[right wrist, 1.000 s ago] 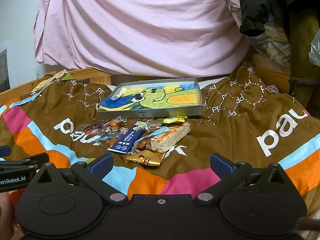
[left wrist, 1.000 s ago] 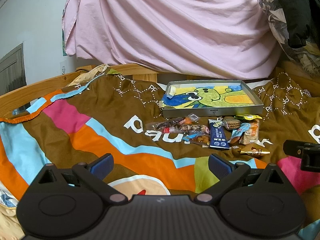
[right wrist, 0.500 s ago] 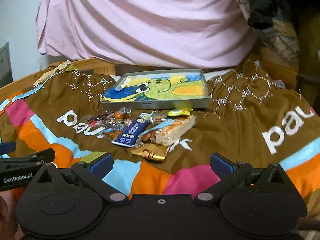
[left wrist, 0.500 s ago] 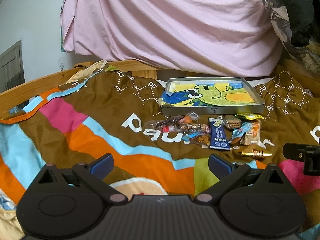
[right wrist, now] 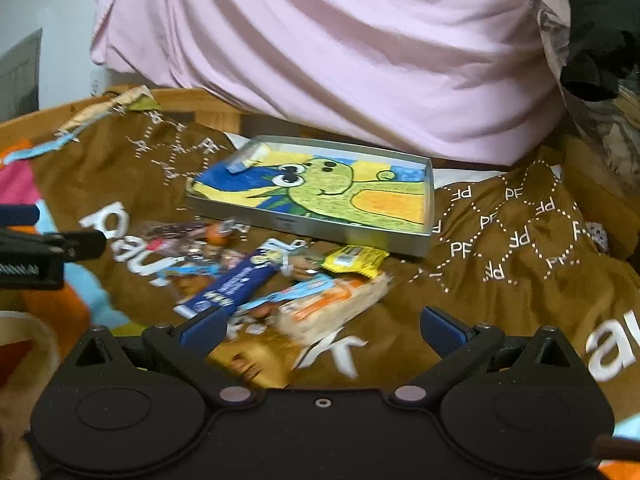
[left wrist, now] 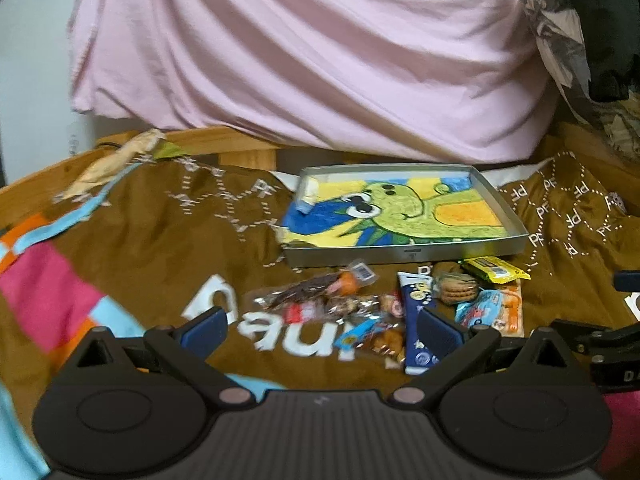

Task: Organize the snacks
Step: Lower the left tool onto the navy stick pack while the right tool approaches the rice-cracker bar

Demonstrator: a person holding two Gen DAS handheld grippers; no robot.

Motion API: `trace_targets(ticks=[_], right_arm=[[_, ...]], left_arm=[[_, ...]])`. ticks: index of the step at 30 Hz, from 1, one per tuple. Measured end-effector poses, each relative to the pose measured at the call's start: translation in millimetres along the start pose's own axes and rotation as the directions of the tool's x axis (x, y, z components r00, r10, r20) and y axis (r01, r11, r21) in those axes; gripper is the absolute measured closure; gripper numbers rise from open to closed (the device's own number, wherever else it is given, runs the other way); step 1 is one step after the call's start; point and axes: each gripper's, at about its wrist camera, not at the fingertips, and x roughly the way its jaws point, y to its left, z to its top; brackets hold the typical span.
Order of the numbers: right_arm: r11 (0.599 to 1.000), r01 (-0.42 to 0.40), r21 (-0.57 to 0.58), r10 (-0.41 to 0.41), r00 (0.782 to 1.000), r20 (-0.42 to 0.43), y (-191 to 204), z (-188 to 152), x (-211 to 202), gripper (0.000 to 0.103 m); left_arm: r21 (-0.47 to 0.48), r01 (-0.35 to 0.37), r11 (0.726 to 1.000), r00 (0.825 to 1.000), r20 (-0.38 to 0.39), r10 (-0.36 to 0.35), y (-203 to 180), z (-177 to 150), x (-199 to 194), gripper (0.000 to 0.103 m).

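Observation:
Several wrapped snacks lie in a loose pile on the brown blanket, in front of a shallow metal tray (left wrist: 404, 254) (right wrist: 308, 228) lined with a green cartoon picture. Among them are a dark blue bar (left wrist: 414, 312) (right wrist: 230, 286), a yellow packet (left wrist: 494, 270) (right wrist: 354, 260), a round biscuit pack (left wrist: 456, 290) and an orange-and-white bar (right wrist: 340, 304). My left gripper (left wrist: 320, 330) is open just short of the pile's left half. My right gripper (right wrist: 320, 326) is open over the pile's near edge, with a gold wrapper (right wrist: 248, 360) beneath it. Both hold nothing.
A pink sheet (left wrist: 320, 52) hangs behind the tray, over a wooden bed rail (left wrist: 224, 148). Dark clothing (right wrist: 600, 20) hangs at the upper right. The patterned blanket (right wrist: 520, 240) spreads wide to the right of the snacks. Each gripper's side shows in the other's view.
Both grippers have moved forward toward the snack pile, so tray and snacks look larger and closer. Their jaws stay open. The snacks have not moved.

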Motion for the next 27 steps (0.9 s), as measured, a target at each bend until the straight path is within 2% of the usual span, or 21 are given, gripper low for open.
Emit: trace_targets(ticks=[7, 11, 16, 23, 27], right_arm=[[0.996, 0.017, -0.087, -0.017, 1.000, 0.006, -6.0, 1.9, 36.0, 0.001], [0.994, 0.005, -0.108, -0.008, 0.999, -0.032, -5.4, -3.4, 57.3, 0.001], [0.994, -0.038, -0.098, 0.032, 0.997, -0.064, -1.4, -6.1, 79.4, 0.001], [0.997, -0.049, -0.065, 0.043, 0.995, -0.088, 2.8, -8.3, 103.2, 0.001], [0.999, 0.012, -0.051, -0.019, 0.992, -0.128, -3.3, -9.1, 101.2, 0.001]], left_arm=[[0.085, 0.098, 0.992, 0.992, -0.090, -0.090, -18.9, 10.1, 55.1, 0.000], [0.104, 0.150, 0.983, 0.982, -0.130, -0.136, -29.4, 11.5, 79.6, 0.000], [0.098, 0.182, 0.978, 0.967, -0.199, -0.160, -35.9, 10.9, 109.8, 0.000], [0.138, 0.213, 0.967, 0.956, -0.236, -0.176, -50.2, 10.6, 131.6, 0.001], [0.125, 0.221, 0.967, 0.947, -0.264, -0.182, -54.6, 9.2, 135.8, 0.004]])
